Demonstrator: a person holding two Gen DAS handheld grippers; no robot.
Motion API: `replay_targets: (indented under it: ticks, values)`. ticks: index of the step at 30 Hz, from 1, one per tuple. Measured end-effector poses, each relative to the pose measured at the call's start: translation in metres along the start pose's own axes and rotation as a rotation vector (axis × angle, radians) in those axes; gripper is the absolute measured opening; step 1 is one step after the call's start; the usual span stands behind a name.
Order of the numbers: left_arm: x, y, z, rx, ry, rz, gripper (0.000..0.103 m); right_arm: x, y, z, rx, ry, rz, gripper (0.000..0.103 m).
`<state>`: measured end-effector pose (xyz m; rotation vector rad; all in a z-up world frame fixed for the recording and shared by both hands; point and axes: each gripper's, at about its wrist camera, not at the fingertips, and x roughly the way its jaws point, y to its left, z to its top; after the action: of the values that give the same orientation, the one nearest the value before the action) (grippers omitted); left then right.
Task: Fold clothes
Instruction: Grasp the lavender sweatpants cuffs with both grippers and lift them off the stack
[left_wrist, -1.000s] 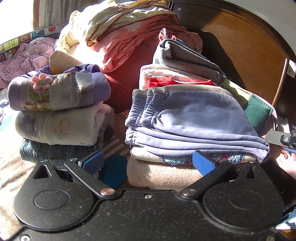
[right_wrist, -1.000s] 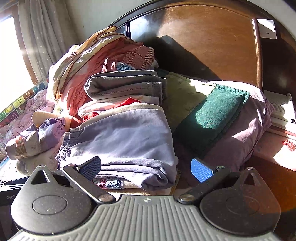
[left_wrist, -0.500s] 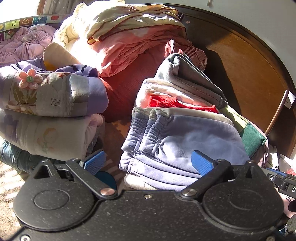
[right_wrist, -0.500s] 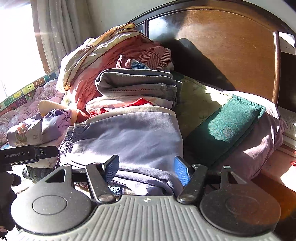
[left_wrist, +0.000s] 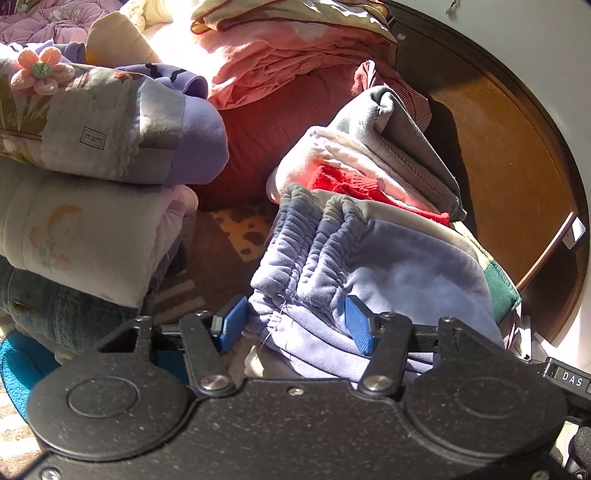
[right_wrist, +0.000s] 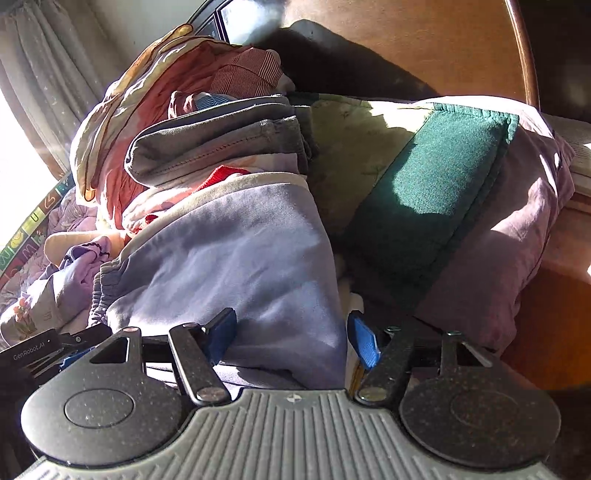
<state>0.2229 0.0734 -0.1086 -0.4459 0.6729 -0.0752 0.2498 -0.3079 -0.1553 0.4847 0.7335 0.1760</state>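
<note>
Both grippers, left gripper (left_wrist: 297, 325) and right gripper (right_wrist: 291, 334), clamp the folded lavender pants (left_wrist: 402, 273).

White capitals reading "DAS" stood on a black device (left_wrist: 569, 378) at the right edge of the left wrist view, cut off by the frame. In the right wrist view, "GenRobot.AI" was printed in pale letters on a black housing (right_wrist: 31, 352) at the lower left. A small rectangular label (left_wrist: 93, 138) was sewn on the folded lavender garment (left_wrist: 110, 125) in the upper left of the left wrist view, its print too small to read. A strip of coloured letter tiles (right_wrist: 33, 225) ran along the left edge of the right wrist view; the letters "U" and "M" could be made out.
</note>
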Motion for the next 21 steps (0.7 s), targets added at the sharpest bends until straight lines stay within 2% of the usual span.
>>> replay_targets:
  ticks: [2,6,8,9,10,16,21]
  values:
    - [-0.005,-0.002,0.0,0.014,-0.016,-0.007,0.039,0.0,0.0,-0.002,0.024,0.002,0.033,0.047]
    - [-0.019,-0.009,-0.001,0.057,-0.06,-0.038,0.018,-0.005,0.012,-0.003,-0.012,-0.014,0.033,0.035]
    - [-0.029,-0.015,0.0,0.087,-0.083,-0.045,0.012,-0.011,0.016,-0.002,-0.031,-0.028,0.039,0.029]
    - [-0.036,-0.018,0.001,0.095,-0.096,-0.052,0.005,-0.014,0.017,-0.001,-0.038,-0.035,0.042,0.027]
    - [-0.043,-0.021,0.002,0.103,-0.109,-0.06,0.002,-0.018,0.019,-0.001,-0.042,-0.041,0.045,0.025]
    - [-0.1,-0.034,0.019,0.135,-0.21,-0.1,0.001,-0.058,0.04,0.002,-0.083,-0.116,0.101,0.019]
    - [-0.165,-0.03,0.033,0.134,-0.303,-0.09,0.001,-0.094,0.076,0.004,-0.116,-0.162,0.206,0.016]
